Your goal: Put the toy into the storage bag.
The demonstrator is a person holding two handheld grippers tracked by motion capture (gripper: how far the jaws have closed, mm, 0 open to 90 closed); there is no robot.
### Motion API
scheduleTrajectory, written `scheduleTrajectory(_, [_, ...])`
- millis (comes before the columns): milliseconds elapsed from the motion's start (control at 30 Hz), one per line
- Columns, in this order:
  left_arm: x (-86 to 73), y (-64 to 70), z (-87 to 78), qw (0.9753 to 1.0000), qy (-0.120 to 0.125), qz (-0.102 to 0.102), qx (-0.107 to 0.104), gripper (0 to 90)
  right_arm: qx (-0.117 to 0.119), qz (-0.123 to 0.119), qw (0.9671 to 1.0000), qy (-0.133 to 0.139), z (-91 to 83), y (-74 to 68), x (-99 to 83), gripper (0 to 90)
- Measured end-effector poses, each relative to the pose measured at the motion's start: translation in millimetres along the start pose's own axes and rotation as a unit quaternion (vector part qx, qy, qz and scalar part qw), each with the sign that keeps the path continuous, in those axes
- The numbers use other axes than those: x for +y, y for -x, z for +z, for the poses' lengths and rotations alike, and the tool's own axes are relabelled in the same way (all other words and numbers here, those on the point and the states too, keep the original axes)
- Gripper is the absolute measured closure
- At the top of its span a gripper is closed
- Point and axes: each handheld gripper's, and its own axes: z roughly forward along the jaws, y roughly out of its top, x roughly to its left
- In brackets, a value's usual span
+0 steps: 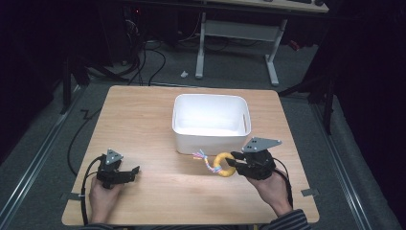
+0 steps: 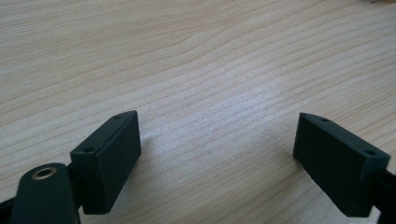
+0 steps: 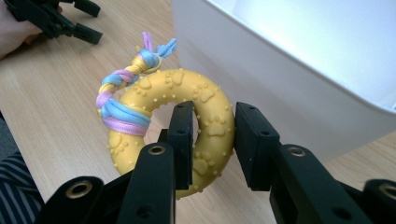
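Yellow ring toy with a braided rope tail, lying at about 5 o'clock on the worktop, just in front of the white bin and at the bin's 6 o'clock. The right gripper has its jaws set on either side of one limb of the ring, one jaw through the hole and one outside; they look closed on it, or very nearly so. The left gripper rests at about 7 o'clock, well apart from the toy, jaws spread wide and holding nothing.

Progress, as judged: the grasp is made or just being made; lifting the toy and placing it in the bin, which appears empty, remains.

The right gripper view shows the paw-print relief on the ring, the pink, blue and yellow braid and the jaw placement, which the high view renders small. The high view alone gives the layout of bin, toy and both hands. The left gripper view shows bare wood grain between its open jaws.
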Motion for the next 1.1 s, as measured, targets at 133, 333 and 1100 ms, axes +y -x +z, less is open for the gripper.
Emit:
scheduleTrajectory(133, [0.0, -0.2, -0.1, 1.0, 0.0, 0.0, 0.0, 15.5, -0.002, -0.002, 1.0, 0.005, -5.3, 1.7, 7.0, 69.3])
scheduleTrajectory(333, [0.0, 0.0, 0.0, 1.0, 0.0, 0.0, 0.0, 15.5, 0.0, -0.005, 0.9999, 0.014, -12.9, 2.8, 16.1, 69.3])
scheduleTrajectory(1100, [0.0, -0.1, -0.1, 1.0, 0.0, 0.0, 0.0, 15.5, -0.002, 0.001, 0.9993, 0.038, -25.1, 19.5, 51.2, 69.3])
